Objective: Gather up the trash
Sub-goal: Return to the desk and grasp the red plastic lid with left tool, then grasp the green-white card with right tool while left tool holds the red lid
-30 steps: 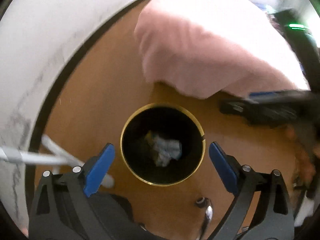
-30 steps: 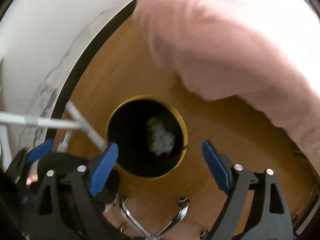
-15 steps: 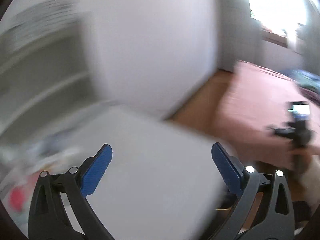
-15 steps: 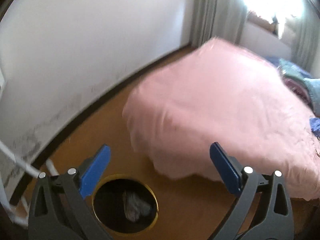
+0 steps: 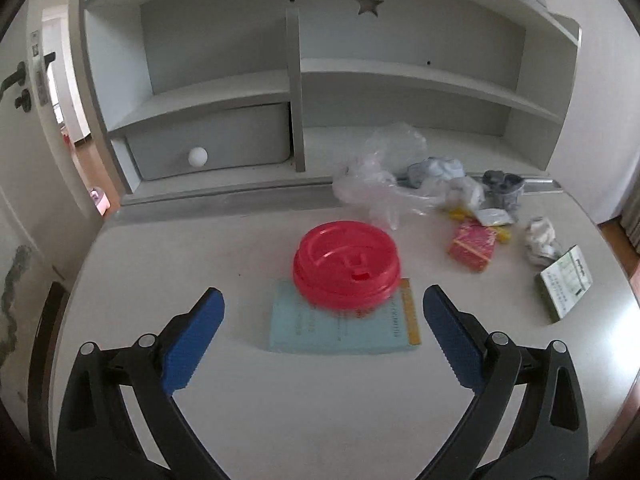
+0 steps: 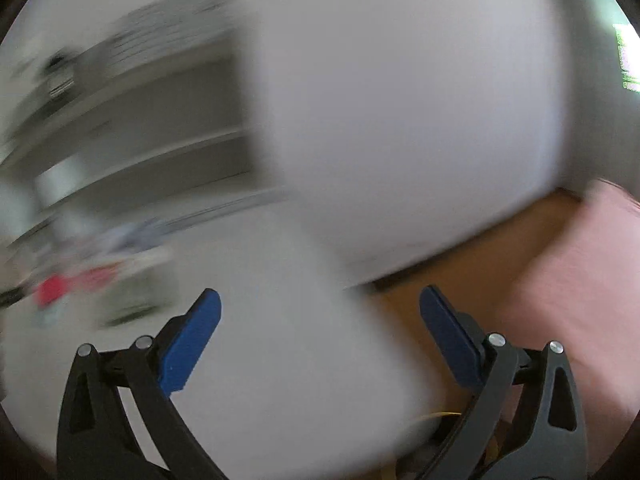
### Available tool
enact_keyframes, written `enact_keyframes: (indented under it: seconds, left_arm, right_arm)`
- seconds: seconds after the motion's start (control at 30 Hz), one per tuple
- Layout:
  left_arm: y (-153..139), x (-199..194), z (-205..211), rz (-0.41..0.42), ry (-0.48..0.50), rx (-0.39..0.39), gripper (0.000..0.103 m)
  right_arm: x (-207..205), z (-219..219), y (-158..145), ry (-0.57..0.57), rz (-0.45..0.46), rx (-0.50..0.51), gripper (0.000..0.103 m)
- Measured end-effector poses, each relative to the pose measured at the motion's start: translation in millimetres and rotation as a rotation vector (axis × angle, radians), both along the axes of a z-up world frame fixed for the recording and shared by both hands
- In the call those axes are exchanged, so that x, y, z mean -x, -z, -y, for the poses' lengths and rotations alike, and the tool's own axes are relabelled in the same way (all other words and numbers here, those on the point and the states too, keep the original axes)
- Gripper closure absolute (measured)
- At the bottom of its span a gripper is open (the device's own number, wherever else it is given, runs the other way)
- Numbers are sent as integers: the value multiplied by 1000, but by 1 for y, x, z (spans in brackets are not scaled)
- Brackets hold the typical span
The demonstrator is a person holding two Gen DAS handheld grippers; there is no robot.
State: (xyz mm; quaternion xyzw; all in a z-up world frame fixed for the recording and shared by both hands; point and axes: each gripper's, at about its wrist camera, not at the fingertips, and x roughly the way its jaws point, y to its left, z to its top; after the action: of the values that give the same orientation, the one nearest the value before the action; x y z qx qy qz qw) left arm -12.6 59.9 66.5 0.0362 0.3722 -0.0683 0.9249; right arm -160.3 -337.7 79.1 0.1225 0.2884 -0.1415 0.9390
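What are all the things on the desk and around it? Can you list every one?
cup lid: 1, red, mid desk, over the book
book: 1, light blue, mid desk
plastic bag: 1, clear, back of desk
crumpled wads: several, grey-white, back right
red packet: 1, right of lid
paper ball: 1, white, right
green box: 1, right edge
drawer: 1, grey, white knob, under left shelf
desk: 1, white
bedspread: 1, pink, right wrist view, blurred
left gripper: 1, blue pads, open, empty
right gripper: 1, blue pads, open, empty
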Motion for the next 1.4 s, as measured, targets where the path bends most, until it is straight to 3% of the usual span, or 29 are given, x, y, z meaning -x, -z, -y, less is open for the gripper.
enact_keyframes:
  seconds: [0.13,0.23,0.37,0.57,0.6,0.67,0.7,0.87,0.97,1.13,1.4]
  left_arm:
    - [1,-9,9,-18,40,-33,6]
    - [7,-22,10,-48,72,-13,6]
    - [18,-42,14,-91,79,-10,6]
    - [36,-68,16,-150,100,4,6]
    - [37,-70,14,-149,99,13,9]
    - [38,-72,9,-151,111,46,24]
    - [36,-71,5,-150,111,68,24]
    - [15,-56,-13,-61,82,70,24]
    - [5,-41,-35,-32,39,75,23]
    - [3,-18,-75,-36,-49,78,23]
    - [2,11,-105,-26,-110,94,22]
  right_arm:
    - [-62,-82,6,-272,-91,14,7]
    - [-83,-101,9,-340,-107,36,7]
    - [-101,-104,12,-342,-161,111,7]
    - [-107,-91,27,-311,-177,88,7]
    - [-108,-90,28,-310,-179,83,7]
    - [-110,-90,30,-320,-184,80,7]
    - [-111,-90,31,-330,-188,85,7]
    - [-125,-83,37,-392,-231,139,7]
    - [-136,-72,40,-449,-236,88,7]
    - [-151,-69,44,-551,-244,-22,7]
    - [-126,-113,45,-666,-270,-24,7]
